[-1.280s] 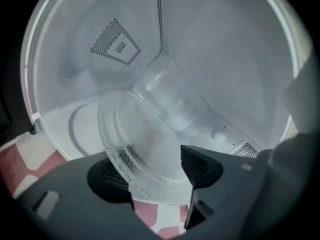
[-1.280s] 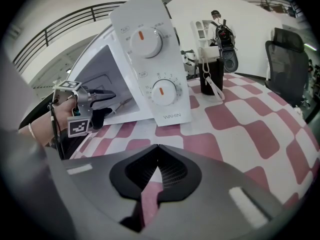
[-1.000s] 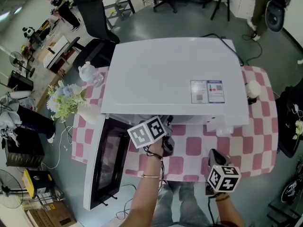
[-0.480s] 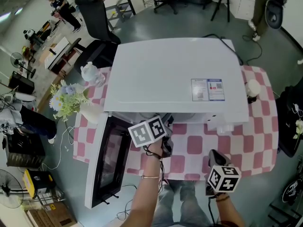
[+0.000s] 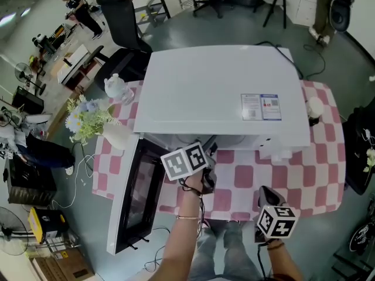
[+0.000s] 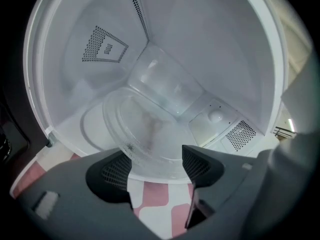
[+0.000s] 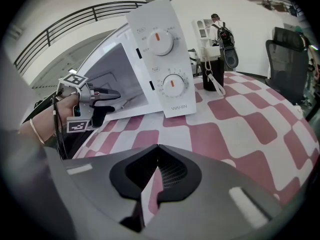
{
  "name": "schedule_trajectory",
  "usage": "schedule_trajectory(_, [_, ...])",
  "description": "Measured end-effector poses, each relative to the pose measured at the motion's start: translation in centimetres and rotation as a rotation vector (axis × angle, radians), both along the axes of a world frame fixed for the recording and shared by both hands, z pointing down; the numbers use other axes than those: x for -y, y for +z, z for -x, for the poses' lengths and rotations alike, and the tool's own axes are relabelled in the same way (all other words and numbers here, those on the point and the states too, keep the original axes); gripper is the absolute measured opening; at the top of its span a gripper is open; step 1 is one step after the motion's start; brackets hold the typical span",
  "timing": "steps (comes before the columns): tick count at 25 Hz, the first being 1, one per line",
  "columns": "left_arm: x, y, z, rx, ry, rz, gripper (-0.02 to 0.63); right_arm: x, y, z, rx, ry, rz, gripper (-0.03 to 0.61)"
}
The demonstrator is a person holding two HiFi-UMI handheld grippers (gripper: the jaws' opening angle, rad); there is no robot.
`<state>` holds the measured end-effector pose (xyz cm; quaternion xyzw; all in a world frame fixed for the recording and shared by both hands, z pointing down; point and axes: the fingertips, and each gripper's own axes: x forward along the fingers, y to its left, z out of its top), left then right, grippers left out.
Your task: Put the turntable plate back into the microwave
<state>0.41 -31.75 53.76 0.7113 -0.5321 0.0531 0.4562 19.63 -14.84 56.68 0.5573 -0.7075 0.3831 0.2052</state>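
Microwave (image 5: 217,92) on a table w/ pink-and-white checked cloth (image 5: 293,180); door (image 5: 132,198) swung open at the microwave's left side.

Left gripper (image 6: 157,156) is at the mouth of the microwave, pointing in and down. Its jaws stand apart, and no pad is seen pressing on anything. The glass plate (image 6: 150,129) lies inside the microwave, toward the front. Its near rim crosses the gap just beyond the jaw tips, above the microwave's front lip. The plate looks off-centre vs. the round recess (image 6: 92,126) in the microwave floor, so prob. not yet seated. The hub under it can't be made out.

Right gripper (image 7: 157,151) hangs over the cloth in front of the microwave, well apart from the plate. Its jaws are closed together w/ nothing between them.

Risks (judged):
- The plate sits near the front lip w/ no grip on it. A nudge outward or a careless pull-back could tip it onto the table; glass, so poss. chipping or breakage.
- A push w/ the jaw tips could ride the plate up askew. It would then rest off the hub and rock or fail to turn.
- A hard shove could knock the rim against the microwave's back wall.
- Smooth glass means the pads may slip if re-gripped at the very edge.
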Motion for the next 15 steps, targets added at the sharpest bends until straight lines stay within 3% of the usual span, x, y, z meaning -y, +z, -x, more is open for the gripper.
schedule_trajectory(15, [-0.7, 0.0, 0.0, 0.023, 0.018, 0.011, 0.316, -1.2, 0.0, 0.1, -0.001, 0.016, 0.004, 0.009])
